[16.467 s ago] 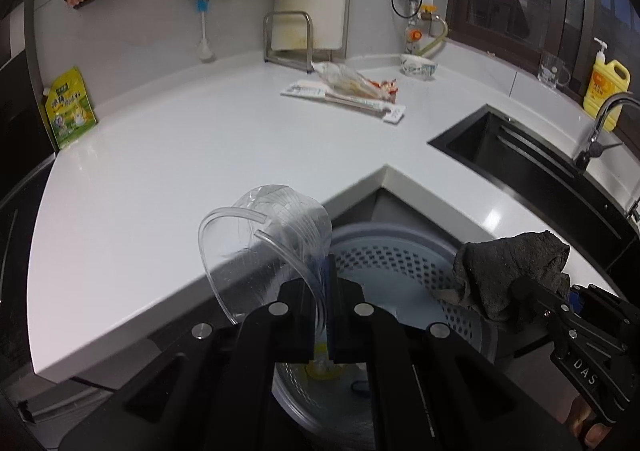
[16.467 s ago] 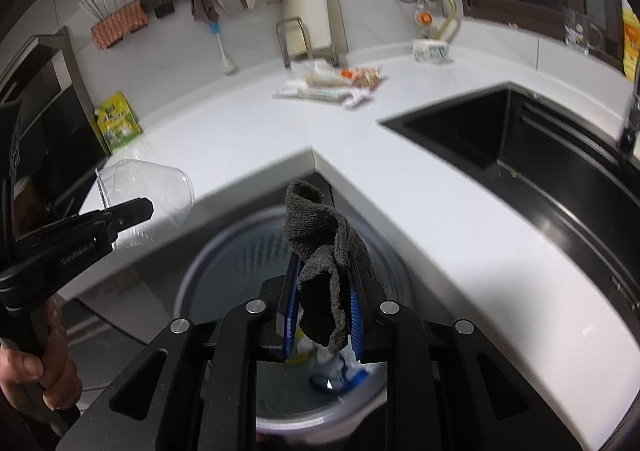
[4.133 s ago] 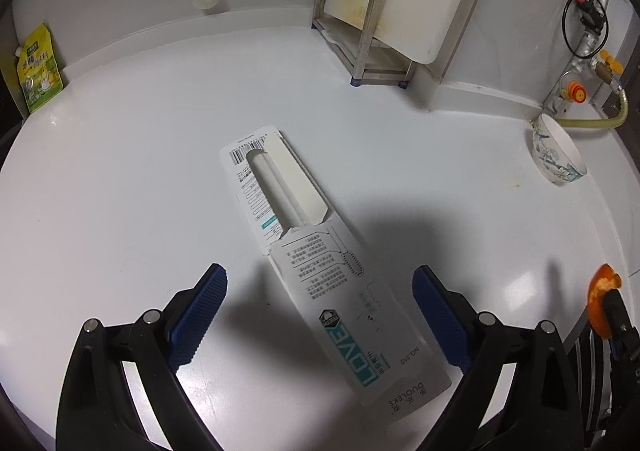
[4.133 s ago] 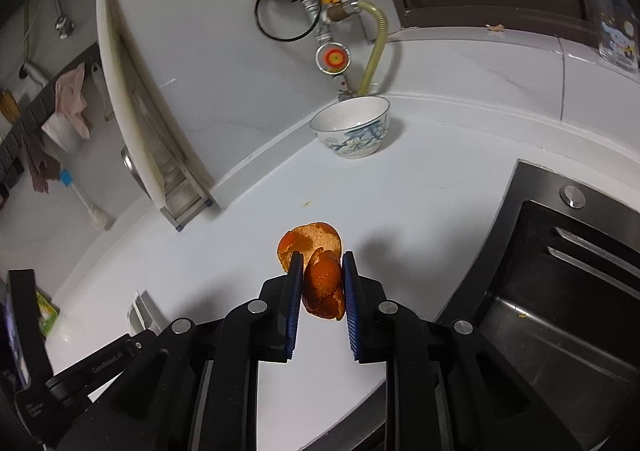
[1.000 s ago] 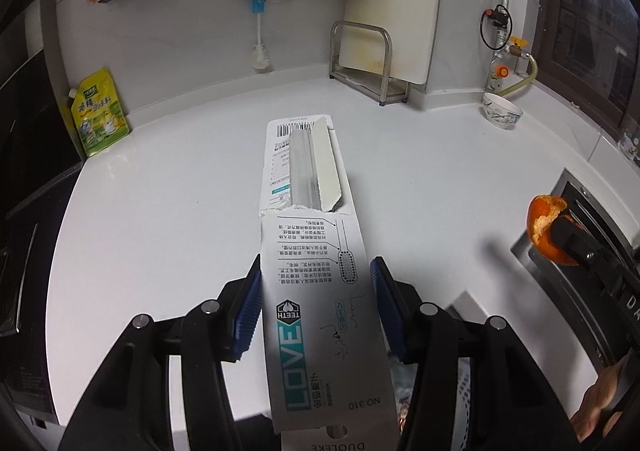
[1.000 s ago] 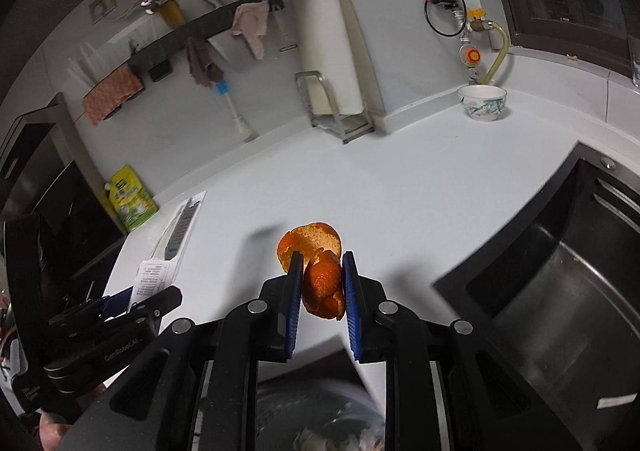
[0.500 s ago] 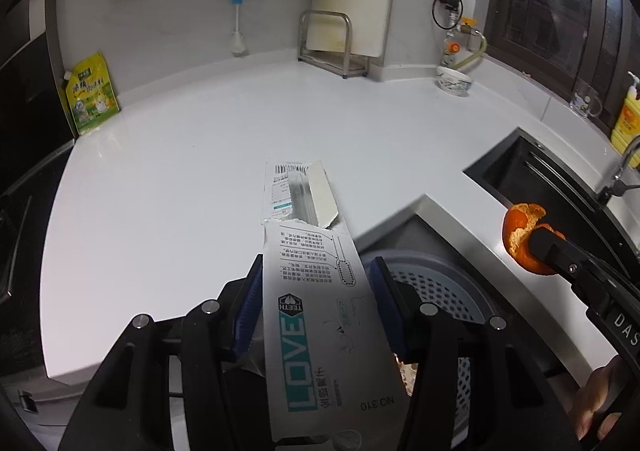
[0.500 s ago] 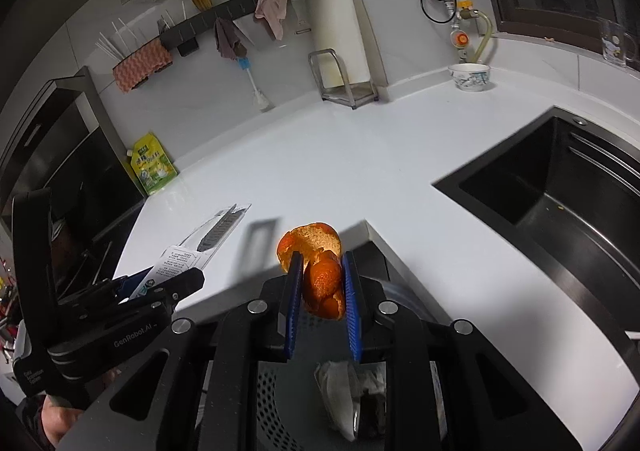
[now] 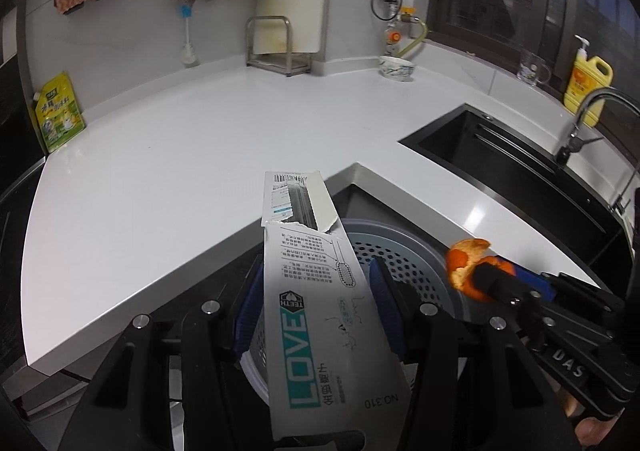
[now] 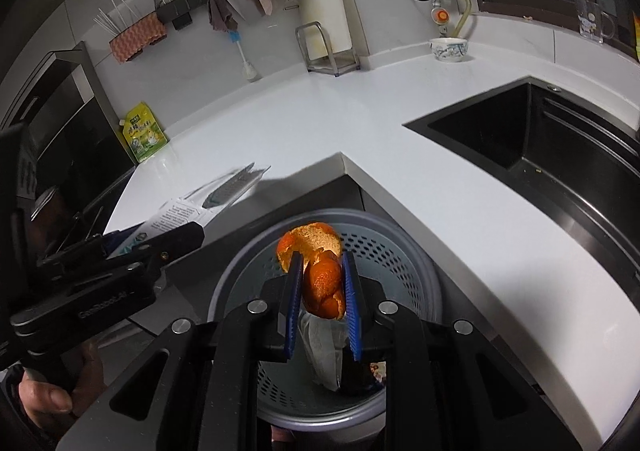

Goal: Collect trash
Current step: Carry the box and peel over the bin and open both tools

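My left gripper (image 9: 314, 303) is shut on a long white toothbrush package (image 9: 316, 291) printed "LOVE", held over the near rim of the grey perforated trash bin (image 9: 404, 251). The package also shows at the left of the right wrist view (image 10: 208, 199). My right gripper (image 10: 320, 283) is shut on an orange peel (image 10: 320, 275), held above the bin (image 10: 380, 247), which holds crumpled white trash (image 10: 324, 347). The peel also shows in the left wrist view (image 9: 468, 267), over the bin's right rim.
The white L-shaped counter (image 9: 200, 139) wraps around the bin. A black sink (image 9: 520, 171) with a tap lies to the right. At the back stand a small bowl (image 9: 396, 69), a cutting-board rack (image 9: 276, 51), a green pouch (image 9: 58, 111) and a yellow bottle (image 9: 588, 83).
Both grippers have drawn back from the counter and lowered over the bin, still holding the package and the peel. More of the bin's inside shows.
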Motion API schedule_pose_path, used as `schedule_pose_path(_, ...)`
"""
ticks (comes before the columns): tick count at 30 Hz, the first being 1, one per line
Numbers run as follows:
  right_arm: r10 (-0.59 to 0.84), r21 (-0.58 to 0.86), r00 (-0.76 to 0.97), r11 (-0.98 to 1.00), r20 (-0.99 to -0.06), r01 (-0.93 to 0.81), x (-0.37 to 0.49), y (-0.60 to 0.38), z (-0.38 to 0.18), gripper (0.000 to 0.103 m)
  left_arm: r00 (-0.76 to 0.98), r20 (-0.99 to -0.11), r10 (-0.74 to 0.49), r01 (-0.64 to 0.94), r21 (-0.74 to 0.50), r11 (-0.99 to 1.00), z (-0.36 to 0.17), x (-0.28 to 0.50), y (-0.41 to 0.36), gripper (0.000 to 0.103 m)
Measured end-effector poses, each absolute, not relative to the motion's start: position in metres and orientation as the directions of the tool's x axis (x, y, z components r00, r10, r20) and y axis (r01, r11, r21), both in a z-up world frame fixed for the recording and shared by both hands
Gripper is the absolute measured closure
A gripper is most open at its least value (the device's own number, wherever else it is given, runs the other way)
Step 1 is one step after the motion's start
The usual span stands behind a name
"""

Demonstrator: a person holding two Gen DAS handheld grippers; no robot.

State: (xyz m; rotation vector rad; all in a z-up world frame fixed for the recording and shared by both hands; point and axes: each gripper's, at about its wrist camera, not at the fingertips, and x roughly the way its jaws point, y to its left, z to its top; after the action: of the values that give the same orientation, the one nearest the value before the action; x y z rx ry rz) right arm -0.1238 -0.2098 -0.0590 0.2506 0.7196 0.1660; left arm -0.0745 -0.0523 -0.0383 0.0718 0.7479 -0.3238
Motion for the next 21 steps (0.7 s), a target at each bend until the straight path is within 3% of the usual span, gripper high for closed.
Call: schedule_pose_path(21,0.228,0.306,0.656,0.952,-0.719,0.004,-0.128,-0.215,-0.115,0.084,0.556,-0.783,-0.279,0.392,-0.049,0.919,-0.095,-0.087,-0.067,0.052)
